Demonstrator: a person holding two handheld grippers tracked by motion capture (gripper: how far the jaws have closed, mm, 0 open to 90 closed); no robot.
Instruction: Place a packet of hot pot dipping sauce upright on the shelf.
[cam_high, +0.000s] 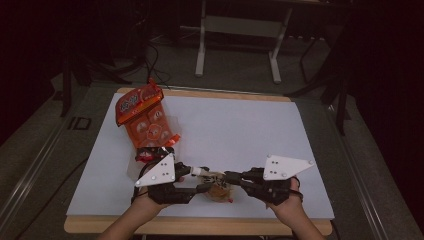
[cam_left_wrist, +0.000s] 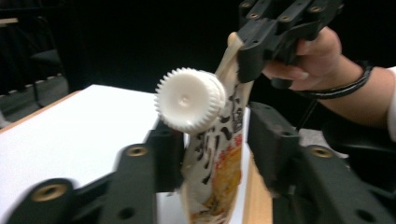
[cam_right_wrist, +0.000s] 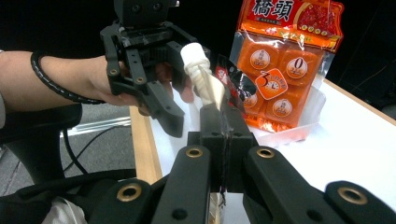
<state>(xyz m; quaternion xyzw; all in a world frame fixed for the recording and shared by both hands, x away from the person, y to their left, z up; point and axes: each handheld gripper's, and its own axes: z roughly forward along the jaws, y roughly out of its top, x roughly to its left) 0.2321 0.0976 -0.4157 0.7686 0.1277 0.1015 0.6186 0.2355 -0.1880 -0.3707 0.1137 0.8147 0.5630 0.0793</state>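
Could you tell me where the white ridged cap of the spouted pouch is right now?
In the left gripper view the white cap sits centre frame, above and between the left hand-held gripper jaws, with the right hand-held gripper pinching the pouch just beside it.

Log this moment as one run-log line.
right gripper: shut on pouch | left gripper: open around pouch, below cap | orange pack: on table

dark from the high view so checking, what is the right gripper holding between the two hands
observer: a spouted pouch; the right gripper has its jaws shut on the pouch's flat edge.
operator: cap still on
observer: yes, a white ribbed cap sits on the spout.
operator: left jaws gripping yet
observer: not fully; the left gripper has a jaw each side of the pouch below the cap, with a gap beside one jaw.
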